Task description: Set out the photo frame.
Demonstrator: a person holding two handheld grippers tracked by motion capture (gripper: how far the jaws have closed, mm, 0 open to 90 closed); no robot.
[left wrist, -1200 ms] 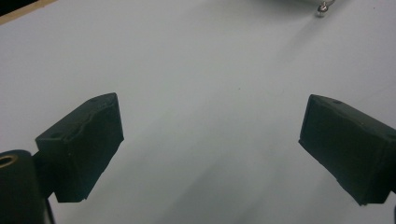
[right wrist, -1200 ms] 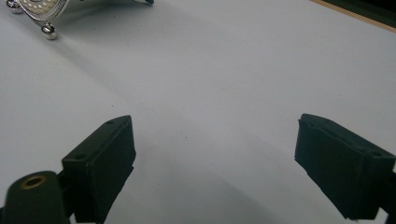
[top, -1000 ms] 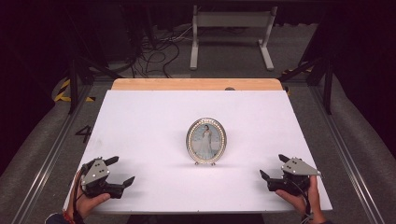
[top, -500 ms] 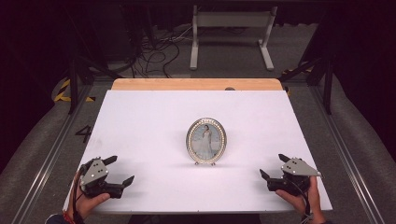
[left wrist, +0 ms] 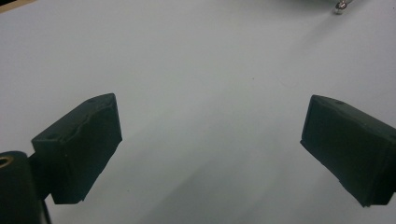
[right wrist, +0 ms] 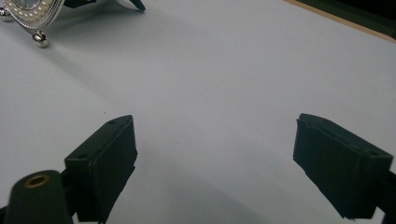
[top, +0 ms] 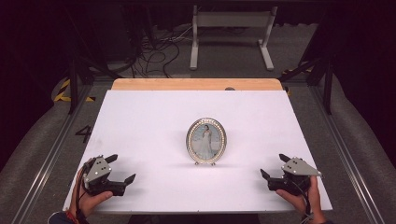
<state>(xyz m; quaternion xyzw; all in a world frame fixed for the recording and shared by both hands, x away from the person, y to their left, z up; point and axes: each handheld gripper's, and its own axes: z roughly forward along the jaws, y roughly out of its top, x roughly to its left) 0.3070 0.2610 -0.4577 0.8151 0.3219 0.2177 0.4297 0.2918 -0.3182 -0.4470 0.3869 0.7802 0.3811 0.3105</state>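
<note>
From the high view, the left gripper and right gripper rest at the near corners of the white table, jaws wide and empty. The oval frame stands upright between them, ahead of both and well apart from each.

In the left gripper view, the jaws gape over bare table; one ball foot of the frame shows far ahead to the right.

In the right gripper view, the jaws spread wide; the frame stands far ahead to the left.
</note>
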